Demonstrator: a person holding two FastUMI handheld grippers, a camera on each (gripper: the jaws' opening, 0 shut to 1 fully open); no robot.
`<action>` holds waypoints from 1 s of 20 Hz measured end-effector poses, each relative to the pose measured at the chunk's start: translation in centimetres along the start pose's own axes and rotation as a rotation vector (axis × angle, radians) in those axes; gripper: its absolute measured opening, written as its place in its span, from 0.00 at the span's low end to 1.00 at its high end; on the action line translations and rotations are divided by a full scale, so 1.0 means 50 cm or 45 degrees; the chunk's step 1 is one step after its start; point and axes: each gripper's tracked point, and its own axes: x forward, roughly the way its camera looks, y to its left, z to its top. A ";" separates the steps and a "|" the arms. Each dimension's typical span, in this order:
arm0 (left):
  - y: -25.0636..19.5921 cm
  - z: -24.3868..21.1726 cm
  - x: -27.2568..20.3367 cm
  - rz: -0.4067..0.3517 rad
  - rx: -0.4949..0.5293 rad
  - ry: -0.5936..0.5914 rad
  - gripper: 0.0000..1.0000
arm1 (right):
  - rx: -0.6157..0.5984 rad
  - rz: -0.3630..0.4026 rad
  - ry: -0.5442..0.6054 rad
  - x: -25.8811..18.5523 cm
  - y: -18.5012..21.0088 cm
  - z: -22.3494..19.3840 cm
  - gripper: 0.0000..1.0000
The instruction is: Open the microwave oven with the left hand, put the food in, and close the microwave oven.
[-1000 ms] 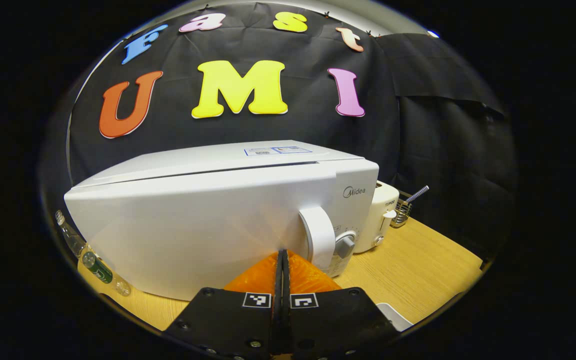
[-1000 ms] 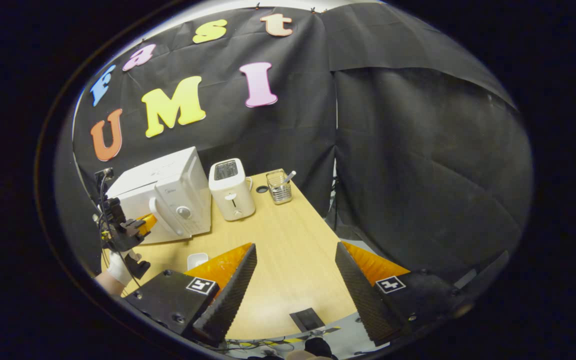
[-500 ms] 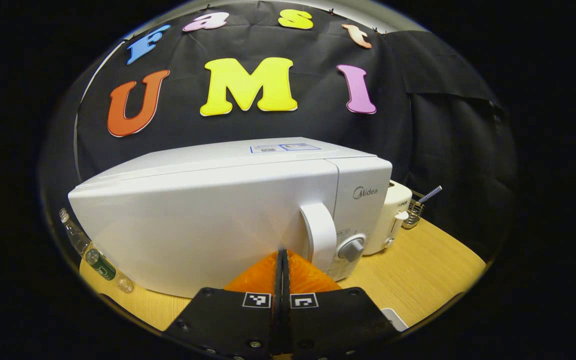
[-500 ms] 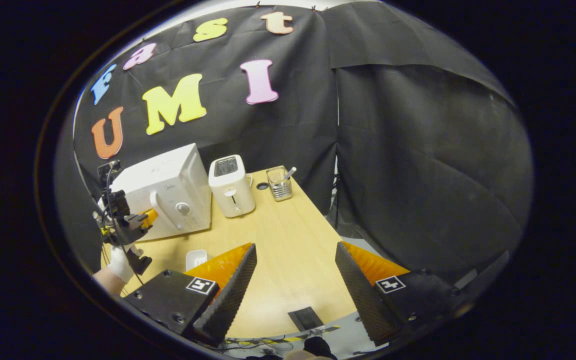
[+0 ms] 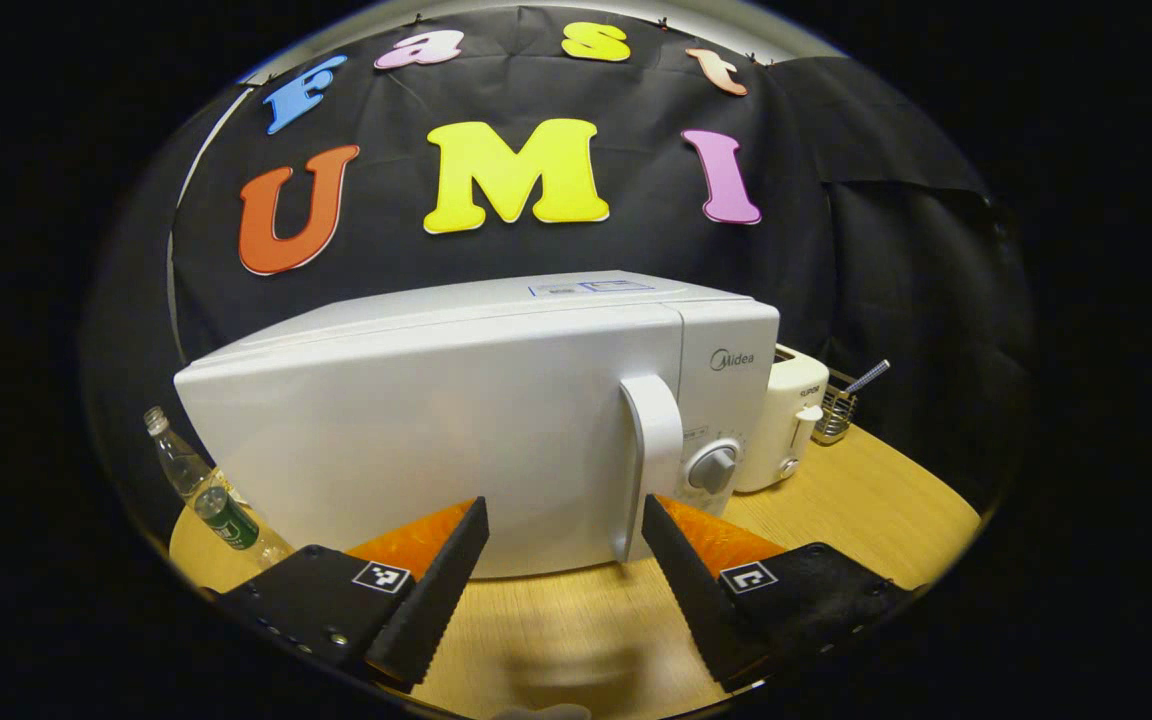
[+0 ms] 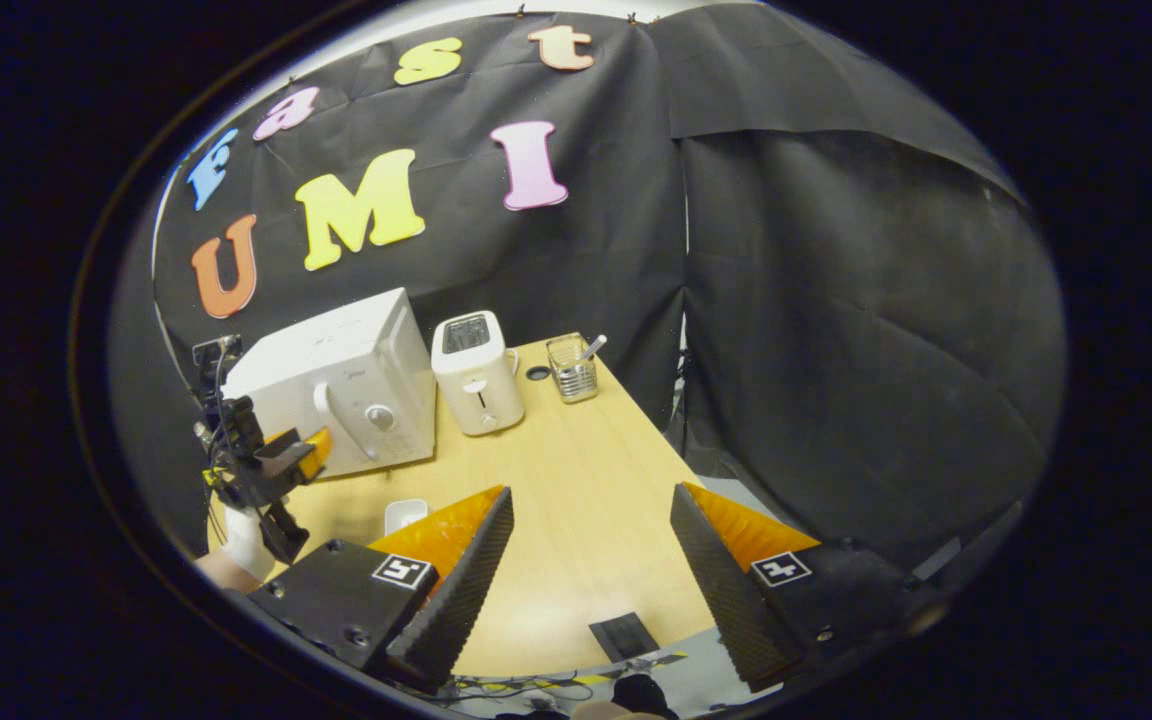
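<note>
Facing the microwave oven (image 5: pixel 476 420), the left gripper (image 5: pixel 564 560) hangs just in front of the closed door with jaws released, empty; the handle (image 5: pixel 654 450) stands right of centre. Food cannot be seen. Risk: a door not fully latched could spring back.

From the right gripper view, the right gripper (image 6: pixel 586 560) hovers with jaws spread, empty, over bare surface (image 6: pixel 576 480). A toaster (image 6: pixel 478 372) stands just right of the oven, a small white dish (image 6: pixel 402 513) near; open room lies right.
</note>
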 end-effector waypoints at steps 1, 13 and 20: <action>0.007 -0.001 -0.010 0.016 0.013 0.000 0.94 | -0.002 0.004 -0.001 -0.001 0.003 -0.002 1.00; 0.097 0.103 -0.304 0.081 -0.011 -0.100 0.95 | -0.137 0.119 -0.212 -0.083 0.140 0.072 1.00; 0.190 0.158 -0.518 0.185 -0.076 -0.153 0.95 | -0.201 0.248 -0.346 -0.165 0.257 0.115 1.00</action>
